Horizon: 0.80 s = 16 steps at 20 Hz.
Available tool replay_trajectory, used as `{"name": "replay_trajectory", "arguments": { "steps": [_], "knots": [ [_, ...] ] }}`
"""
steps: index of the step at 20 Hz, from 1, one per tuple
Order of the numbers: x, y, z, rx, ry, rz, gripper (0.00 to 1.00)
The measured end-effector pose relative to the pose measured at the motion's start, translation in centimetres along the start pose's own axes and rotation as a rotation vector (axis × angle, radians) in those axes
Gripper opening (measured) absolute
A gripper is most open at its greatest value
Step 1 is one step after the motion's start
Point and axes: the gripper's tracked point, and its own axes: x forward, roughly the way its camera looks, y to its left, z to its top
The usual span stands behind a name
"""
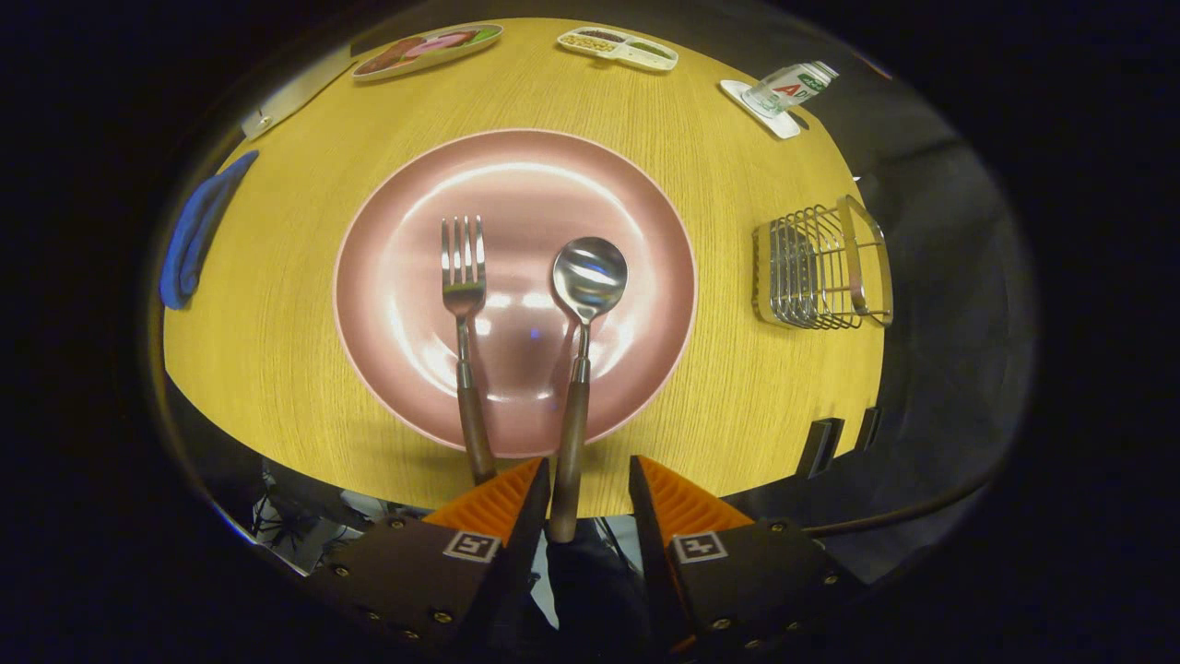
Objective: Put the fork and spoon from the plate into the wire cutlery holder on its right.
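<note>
Now | gripper [588, 484] open | spoon [583, 314] handle between fingers, ungripped

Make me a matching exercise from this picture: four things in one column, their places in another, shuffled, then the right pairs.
Things:
1. spoon
2. fork
3. wire holder
4. blue cloth

Places:
A. on the table, left of the plate
B. on the plate, handle reaching back between the open gripper fingers
C. on the table, right of the plate
D. on the plate, handle ending by the left finger's tip

Pairs: 1-B, 2-D, 3-C, 4-A
</note>
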Motion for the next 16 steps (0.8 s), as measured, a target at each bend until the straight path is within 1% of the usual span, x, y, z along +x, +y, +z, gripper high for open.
{"name": "replay_trajectory", "arguments": {
  "steps": [1, 2, 3, 4, 6, 7, 8, 12, 16],
  "knots": [
    [0.0, 0.2, -0.1, 0.000, 0.000, 0.006, 0.46],
    [0.0, 0.0, -0.2, -0.010, 0.012, -0.001, 0.32],
    [0.0, 0.0, -0.4, -0.021, 0.024, -0.003, 0.28],
    [0.2, 0.1, -0.5, -0.026, 0.032, -0.004, 0.26],
    [0.2, 0.4, -0.5, -0.018, 0.034, 0.013, 0.26],
    [0.4, 0.4, -0.2, -0.029, 0.022, 0.009, 0.26],
    [0.3, 0.3, -0.3, -0.034, 0.030, 0.011, 0.11],
    [-0.4, 0.1, -0.2, -0.012, 0.026, -0.001, 0.11],
    [-2.0, -0.7, 1.0, -0.027, -0.007, -0.038, 0.10]
  ]
}}
